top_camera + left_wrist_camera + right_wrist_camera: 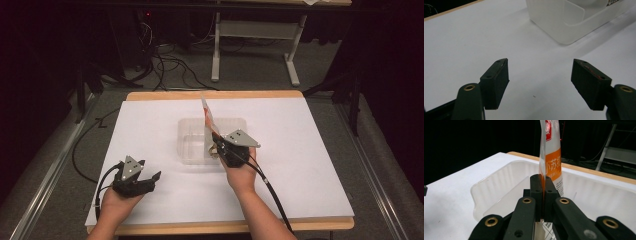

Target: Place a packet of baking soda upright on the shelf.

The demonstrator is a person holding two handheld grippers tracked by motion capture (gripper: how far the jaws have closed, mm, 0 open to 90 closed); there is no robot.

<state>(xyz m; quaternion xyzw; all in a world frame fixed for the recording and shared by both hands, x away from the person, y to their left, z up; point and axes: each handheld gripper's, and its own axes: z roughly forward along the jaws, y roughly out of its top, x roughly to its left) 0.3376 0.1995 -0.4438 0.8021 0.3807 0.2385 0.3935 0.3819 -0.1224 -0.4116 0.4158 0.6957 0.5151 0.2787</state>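
A thin orange-and-white packet (552, 157) stands upright, pinched by my right gripper (543, 180), which is shut on its lower part. In the high view the packet (208, 116) rises over the clear plastic tray (187, 137), and the right gripper (218, 142) is at the tray's near right side. The tray's translucent wall (499, 182) and an inner divider lie just beyond the jaws. My left gripper (154, 176) rests near the table's front left, open with nothing between its fingers (496, 77). The tray's corner (559, 22) sits ahead of it to the right.
White paper (300, 145) covers the wooden table. Cables trail from both grippers off the front edge. Beyond the table stand a white-legged desk frame (255, 35) and floor cables (170, 65) in a dark room.
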